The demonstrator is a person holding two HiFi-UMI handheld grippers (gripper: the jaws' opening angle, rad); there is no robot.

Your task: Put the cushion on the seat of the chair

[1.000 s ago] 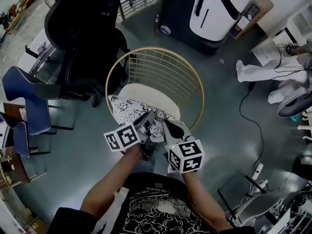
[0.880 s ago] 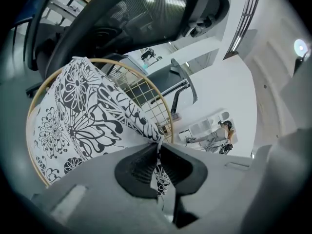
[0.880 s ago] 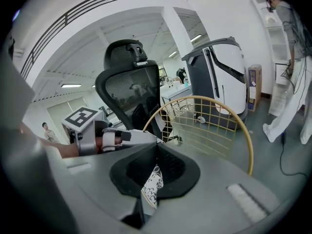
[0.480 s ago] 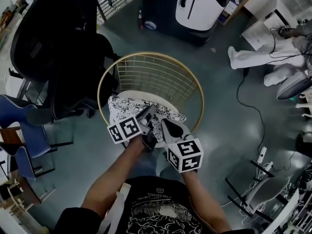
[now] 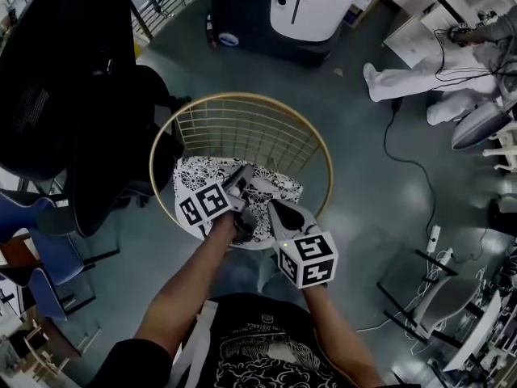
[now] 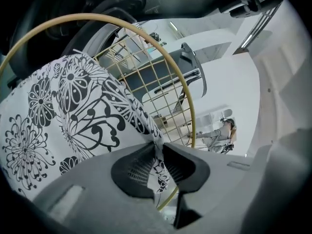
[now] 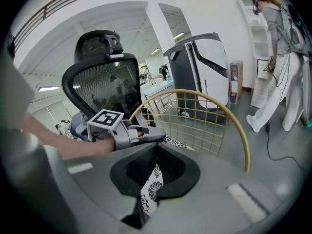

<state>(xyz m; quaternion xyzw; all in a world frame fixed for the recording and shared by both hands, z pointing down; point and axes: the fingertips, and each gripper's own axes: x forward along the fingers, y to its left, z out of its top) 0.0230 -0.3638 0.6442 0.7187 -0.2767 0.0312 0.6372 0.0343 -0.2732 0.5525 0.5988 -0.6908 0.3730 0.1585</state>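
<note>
A black-and-white flowered cushion (image 5: 198,178) lies on the seat of the gold wire chair (image 5: 242,97) and covers most of it. My left gripper (image 5: 245,175) reaches over the cushion's near edge. Its jaws have just been opening, and a fold of the cushion (image 6: 58,111) still runs between the pads of the left gripper (image 6: 158,147) with a little slack on either side. My right gripper (image 5: 273,208) is beside it, shut on the cushion's near hem. In the right gripper view the cloth (image 7: 151,191) hangs pinched between the tips of the right gripper (image 7: 156,147).
A black office chair (image 5: 65,111) stands hard against the wire chair's left side, with blue chairs (image 5: 40,257) further left. A tall black-and-white machine (image 5: 283,6) is behind. A person in white (image 5: 404,79) and floor cables (image 5: 396,160) are at the right.
Both grippers moved forward and down over the chair with the cushion. The cushion now spreads over the white seat that showed behind it a second ago.
</note>
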